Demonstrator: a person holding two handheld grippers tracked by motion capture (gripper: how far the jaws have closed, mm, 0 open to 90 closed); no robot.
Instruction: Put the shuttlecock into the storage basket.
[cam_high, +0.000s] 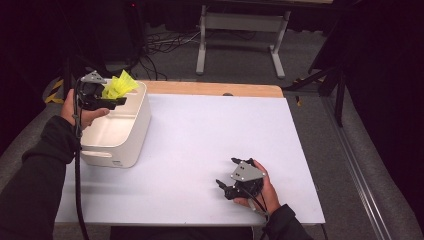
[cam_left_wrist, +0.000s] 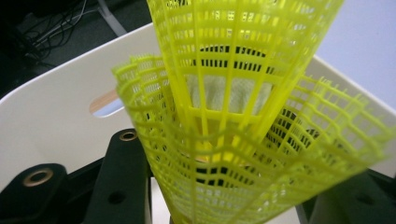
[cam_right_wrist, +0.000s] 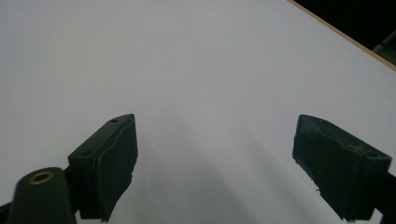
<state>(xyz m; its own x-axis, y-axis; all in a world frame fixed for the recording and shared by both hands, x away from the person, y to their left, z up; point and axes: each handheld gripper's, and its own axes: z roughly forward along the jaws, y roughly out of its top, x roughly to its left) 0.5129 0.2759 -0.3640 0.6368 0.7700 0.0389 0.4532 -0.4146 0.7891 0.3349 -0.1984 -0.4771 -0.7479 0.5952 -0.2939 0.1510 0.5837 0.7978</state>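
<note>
Two nested yellow plastic mesh cones (cam_high: 120, 85), shaped like shuttlecock skirts, hang over the far rim of a white open bin (cam_high: 136, 131) at the table's left. My left gripper (cam_high: 116, 98) is shut on them. In the left gripper view the yellow mesh (cam_left_wrist: 243, 140) flares out between the black jaws of that gripper (cam_left_wrist: 233, 198), with the bin's inner wall (cam_left_wrist: 56, 107) behind it. My right gripper (cam_high: 226, 172) rests in a hand on the white tabletop (cam_high: 200, 125) near the front right. Its jaws stand wide open, and in the right gripper view nothing lies between them (cam_right_wrist: 217, 154).
A wooden strip (cam_high: 215, 89) runs along the table's back edge. Beyond it on the floor stand a grey table frame (cam_high: 240, 30) and loose cables (cam_high: 160, 45). The bin's inside looks bare where it shows.
</note>
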